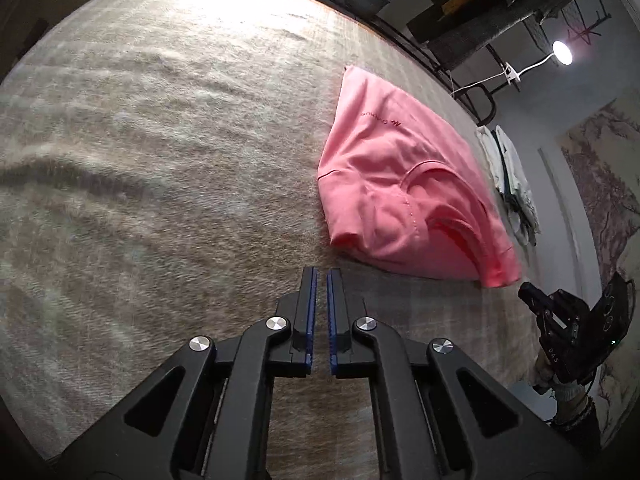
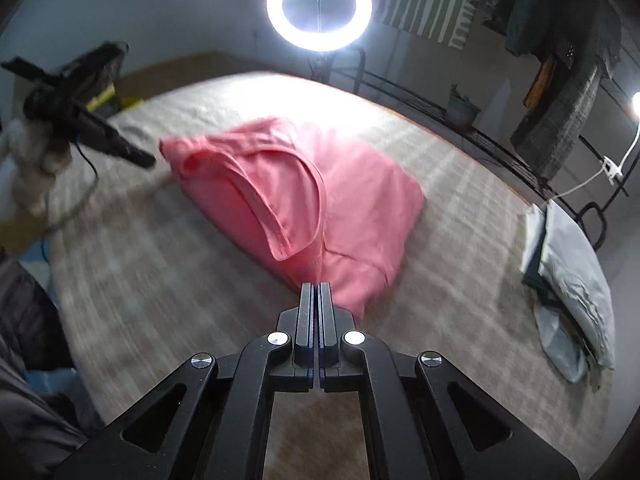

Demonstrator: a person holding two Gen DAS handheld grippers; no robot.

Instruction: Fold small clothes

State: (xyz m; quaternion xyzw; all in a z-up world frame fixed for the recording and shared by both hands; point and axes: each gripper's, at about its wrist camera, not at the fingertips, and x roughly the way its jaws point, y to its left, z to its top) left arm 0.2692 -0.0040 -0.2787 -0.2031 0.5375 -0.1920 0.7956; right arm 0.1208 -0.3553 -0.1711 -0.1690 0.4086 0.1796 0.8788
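Pink shirt (image 1: 404, 196) lies folded into a rough bundle on the bed (image 1: 160, 140), on its beige woven cover, collar opening facing up. Small dark lettering shows on the flat part.

Left hand-held gripper (image 1: 322, 276): jaws drawn nearly together, only a thin slit between the blue pads, nothing in it. Tips sit over bare cover, just beside the near edge of the shirt, not touching it.

Right hand-held gripper (image 2: 316, 286): jaws pressed together, tips at the shirt's near edge. Cannot tell whether any fabric is pinched between them.

Folded grey and white clothes (image 2: 572, 280) stacked near the bed's edge, well apart from the shirt. Ring light (image 2: 319, 6) glows beyond the bed.
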